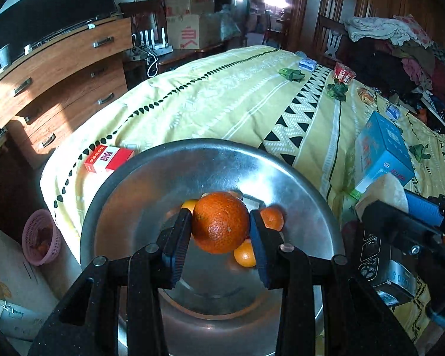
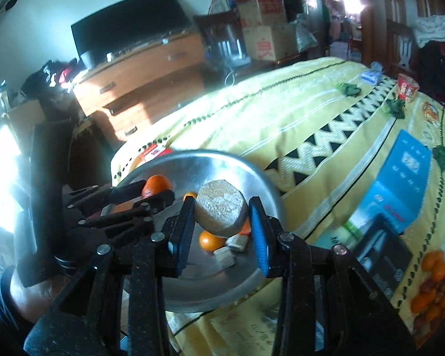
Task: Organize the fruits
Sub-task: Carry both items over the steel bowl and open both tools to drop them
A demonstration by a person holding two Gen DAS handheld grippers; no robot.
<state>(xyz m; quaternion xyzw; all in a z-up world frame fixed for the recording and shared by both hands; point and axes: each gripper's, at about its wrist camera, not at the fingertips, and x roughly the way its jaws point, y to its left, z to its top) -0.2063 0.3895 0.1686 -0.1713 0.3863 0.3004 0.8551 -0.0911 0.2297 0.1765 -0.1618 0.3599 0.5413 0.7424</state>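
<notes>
You are holding a large orange (image 1: 219, 222) clamped in your left gripper (image 1: 220, 231) over the steel bowl (image 1: 151, 160), poised to drop it among the small oranges (image 1: 272, 218). Your right gripper (image 2: 222, 216) is gripping a pale rough-skinned round fruit (image 2: 221, 216) above the same bowl.

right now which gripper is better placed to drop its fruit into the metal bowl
Left, probably. The left gripper holds the big orange directly over the middle of the metal bowl, above the small oranges. The right gripper holds a pale round fruit nearer the bowl's edge.
</notes>
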